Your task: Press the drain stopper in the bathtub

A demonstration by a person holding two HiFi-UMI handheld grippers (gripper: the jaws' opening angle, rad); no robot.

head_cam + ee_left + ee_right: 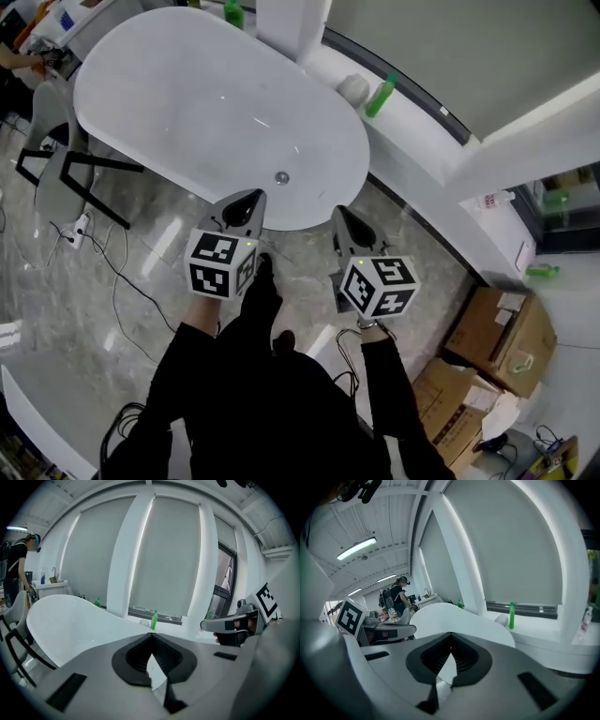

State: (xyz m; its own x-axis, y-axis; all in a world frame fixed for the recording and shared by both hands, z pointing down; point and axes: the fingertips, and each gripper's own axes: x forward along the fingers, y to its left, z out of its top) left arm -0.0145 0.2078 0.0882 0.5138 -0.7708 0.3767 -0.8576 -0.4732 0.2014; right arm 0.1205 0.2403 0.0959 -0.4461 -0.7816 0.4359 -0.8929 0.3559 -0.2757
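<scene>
A white oval bathtub point(187, 103) stands on the marble floor, with a small round metal drain stopper point(281, 177) at its near end. Both grippers hover outside the tub's near rim, above the floor. My left gripper point(253, 196) points at the rim just left of the stopper, jaws closed to a point and empty. Right of the stopper and a little further back is my right gripper point(339, 213), also shut and holding nothing. The tub point(70, 625) fills the left of the left gripper view beyond the shut tips point(151, 633). In the right gripper view the tub point(450, 616) lies ahead.
A white window ledge point(422, 131) behind the tub carries a green bottle point(380, 97) and a white round object point(353, 87). A black-framed chair point(66, 169) and floor cables point(112, 272) lie left. Cardboard boxes point(497, 337) stand right. A person point(398, 597) works far off.
</scene>
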